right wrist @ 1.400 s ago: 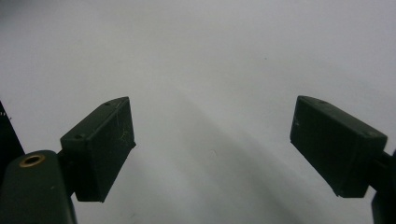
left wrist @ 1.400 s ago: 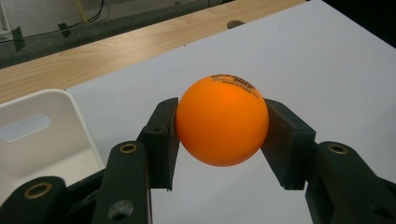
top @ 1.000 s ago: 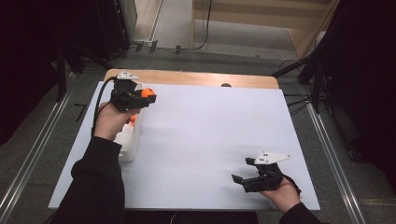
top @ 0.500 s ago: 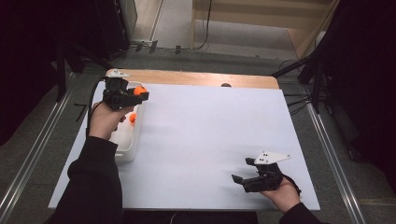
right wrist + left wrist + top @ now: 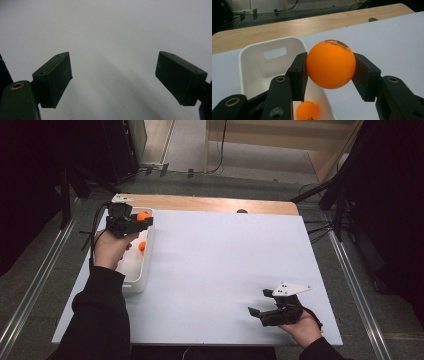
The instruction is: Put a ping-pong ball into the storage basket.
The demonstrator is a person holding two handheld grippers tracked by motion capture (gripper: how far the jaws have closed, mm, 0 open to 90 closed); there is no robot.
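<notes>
White sheet (image 5: 225, 270), wooden table edge (image 5: 215, 204), grey floor (image 5: 45, 285)

In the white bin (image 5: 253, 72), the lower orange ball (image 5: 308, 111) is cut off by the bottom edge and partly hidden behind the left gripper (image 5: 329, 75); its print is unreadable.

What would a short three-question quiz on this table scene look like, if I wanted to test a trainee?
1. True or false: the left claw is clamped on an orange ball.
2. What lies inside the white tray? A) a second orange ball B) a blue cube C) a spoon
3. Fill in: the right claw has its jaws ____ over the white table sheet.

Key:
1. True. Both pads press on the ball's sides, above the tray's far end.
2. A. Another orange ball rests in the tray, below the held one.
3. Open, with nothing between them.
</notes>
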